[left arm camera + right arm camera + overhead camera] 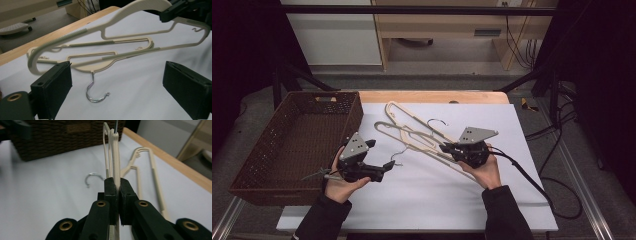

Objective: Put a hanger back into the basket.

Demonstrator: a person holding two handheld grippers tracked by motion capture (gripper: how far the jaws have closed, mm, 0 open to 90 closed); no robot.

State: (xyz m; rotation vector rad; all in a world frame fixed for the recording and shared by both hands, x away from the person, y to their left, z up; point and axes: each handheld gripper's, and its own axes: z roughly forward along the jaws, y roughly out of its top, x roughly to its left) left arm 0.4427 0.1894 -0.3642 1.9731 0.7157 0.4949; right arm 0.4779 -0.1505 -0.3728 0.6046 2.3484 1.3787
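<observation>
Right now R gripper [116, 188] pinches a slim cream plastic hanger [115, 150]; L gripper [117, 85] gapes wide, holding nothing.

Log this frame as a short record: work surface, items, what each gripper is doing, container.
surface: white sheet on a wooden table
held hanger: cream plastic hanger, lifted at one end
lying hanger: second cream hanger, flat on the sheet, metal hook toward the left gripper
right gripper: shut on the held hanger's arm
left gripper: jaws open, nothing between them
container: brown wicker basket, at table's left edge
</observation>
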